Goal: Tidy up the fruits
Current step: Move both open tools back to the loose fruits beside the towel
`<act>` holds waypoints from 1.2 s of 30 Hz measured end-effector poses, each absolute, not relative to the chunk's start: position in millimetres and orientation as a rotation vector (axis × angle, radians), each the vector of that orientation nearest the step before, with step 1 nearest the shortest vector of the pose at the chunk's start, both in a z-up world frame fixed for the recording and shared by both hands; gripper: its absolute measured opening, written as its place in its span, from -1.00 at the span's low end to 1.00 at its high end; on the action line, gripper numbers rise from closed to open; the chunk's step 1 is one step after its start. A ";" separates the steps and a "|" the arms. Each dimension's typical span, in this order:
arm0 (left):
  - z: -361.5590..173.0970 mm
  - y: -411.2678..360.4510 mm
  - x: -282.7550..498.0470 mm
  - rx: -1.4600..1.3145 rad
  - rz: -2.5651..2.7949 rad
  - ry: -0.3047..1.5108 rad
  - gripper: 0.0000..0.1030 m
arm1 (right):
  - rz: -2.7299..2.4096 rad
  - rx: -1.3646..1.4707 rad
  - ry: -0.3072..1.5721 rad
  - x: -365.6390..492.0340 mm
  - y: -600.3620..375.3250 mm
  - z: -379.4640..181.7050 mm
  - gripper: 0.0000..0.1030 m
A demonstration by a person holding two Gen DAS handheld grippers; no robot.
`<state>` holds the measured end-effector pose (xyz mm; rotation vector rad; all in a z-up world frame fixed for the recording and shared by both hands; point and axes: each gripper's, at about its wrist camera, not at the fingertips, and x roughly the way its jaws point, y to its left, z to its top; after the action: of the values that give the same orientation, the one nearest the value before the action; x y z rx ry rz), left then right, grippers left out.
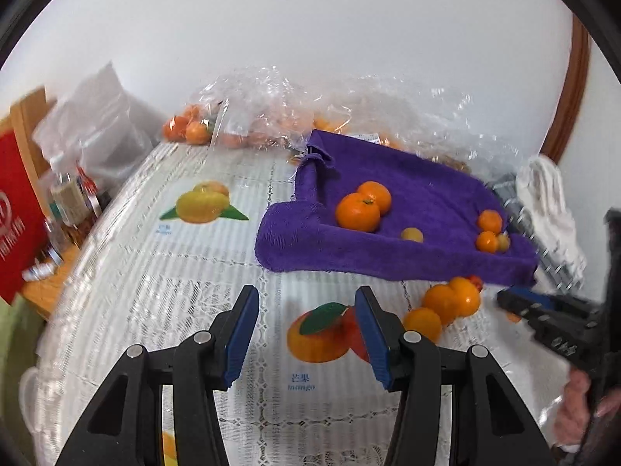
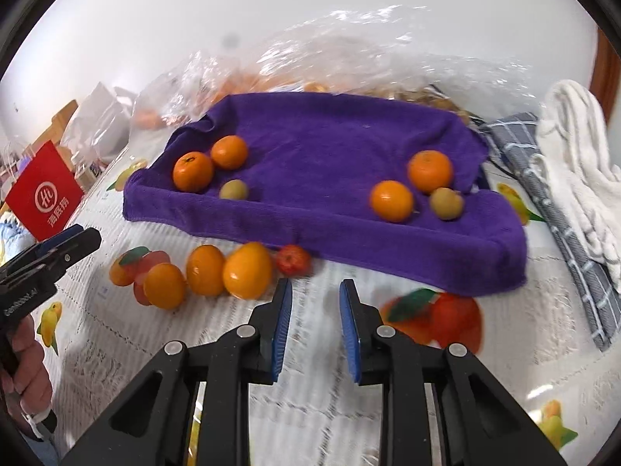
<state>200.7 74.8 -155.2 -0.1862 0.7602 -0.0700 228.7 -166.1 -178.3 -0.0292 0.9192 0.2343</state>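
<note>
Four loose fruits are lying in a row on the lace-covered tabletop (image 2: 217, 353), just in front of the purple towel-lined tray (image 2: 349, 233): three smooth orange oval fruits (image 2: 247, 270) and a small red one (image 2: 294, 259). More round tangerines (image 2: 193, 171) are resting inside the tray. The left gripper (image 1: 306, 336) and right gripper (image 2: 315, 328) are both hovering with fingers apart, holding nothing. The glossy ovals are looking slippery and prone to rolling, so gripping across the widest middle, gently, seems wisest.

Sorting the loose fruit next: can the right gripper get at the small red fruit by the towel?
Probably yes: the right hand-held gripper is open, and the small red fruit lies unobstructed just ahead.
</note>
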 end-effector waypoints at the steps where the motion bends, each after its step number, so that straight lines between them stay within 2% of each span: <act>1: -156.6 76.8 200.1 -0.203 -0.077 0.756 -0.04 | 0.237 -0.041 0.925 231.2 -162.1 -181.3 -0.51; 10: -163.0 87.7 206.3 -0.316 -0.085 0.777 -0.05 | 0.237 -0.110 0.935 244.2 -145.0 -202.1 -0.51; 16: -167.5 90.6 206.2 -0.299 -0.046 0.782 -0.05 | 0.248 -0.088 0.921 257.7 -140.6 -203.5 -0.37; 17: -167.1 90.7 206.1 -0.296 -0.044 0.781 -0.05 | 0.247 -0.088 0.917 259.3 -139.7 -203.8 -0.40; 18: -166.8 90.7 205.8 -0.296 -0.047 0.778 -0.05 | 0.240 -0.097 0.915 259.9 -138.2 -204.3 -0.55; 36: -169.5 49.8 193.8 -0.226 -0.239 0.779 -0.06 | 0.090 -0.003 0.815 199.0 -240.4 -202.1 -0.54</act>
<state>193.8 49.8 -169.5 -0.2260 0.7788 -0.2387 199.0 -240.4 -202.1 -0.0031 0.8152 0.0897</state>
